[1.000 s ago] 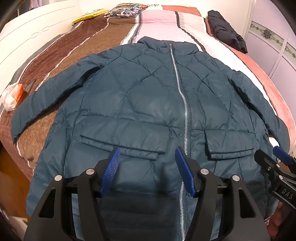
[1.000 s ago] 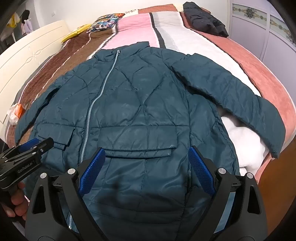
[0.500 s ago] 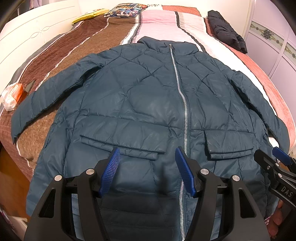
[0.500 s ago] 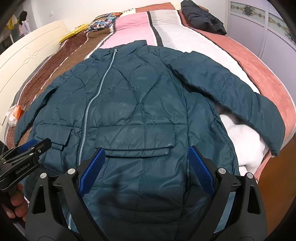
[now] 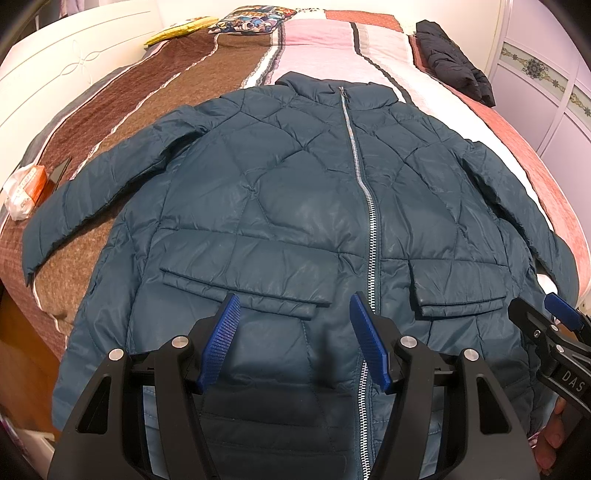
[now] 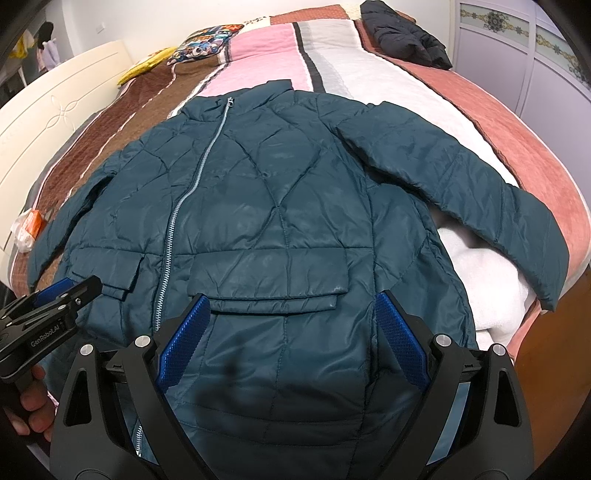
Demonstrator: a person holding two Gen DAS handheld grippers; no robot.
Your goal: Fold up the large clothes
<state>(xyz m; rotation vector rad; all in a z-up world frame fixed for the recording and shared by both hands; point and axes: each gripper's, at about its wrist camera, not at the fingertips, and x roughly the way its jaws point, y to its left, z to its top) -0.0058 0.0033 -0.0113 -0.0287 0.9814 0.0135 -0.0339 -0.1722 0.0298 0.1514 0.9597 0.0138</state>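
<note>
jacket (image 6: 273,206): flat on bed (image 6: 388,81) | right gripper (image 6: 291,328): open above hem

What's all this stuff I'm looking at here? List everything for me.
puffer jacket: one, dark teal, spread flat face up on the bed, zipped
bedspread: one, brown, pink, white and salmon stripes
dark garment: one, black, far end of bed
patterned pillow: one, multicoloured, far end
yellow item: one, beside pillow
orange packet in plastic: one, bed edge
wardrobe doors: pale lilac
left gripper: black, blue pads, open
right gripper: same, open
</note>
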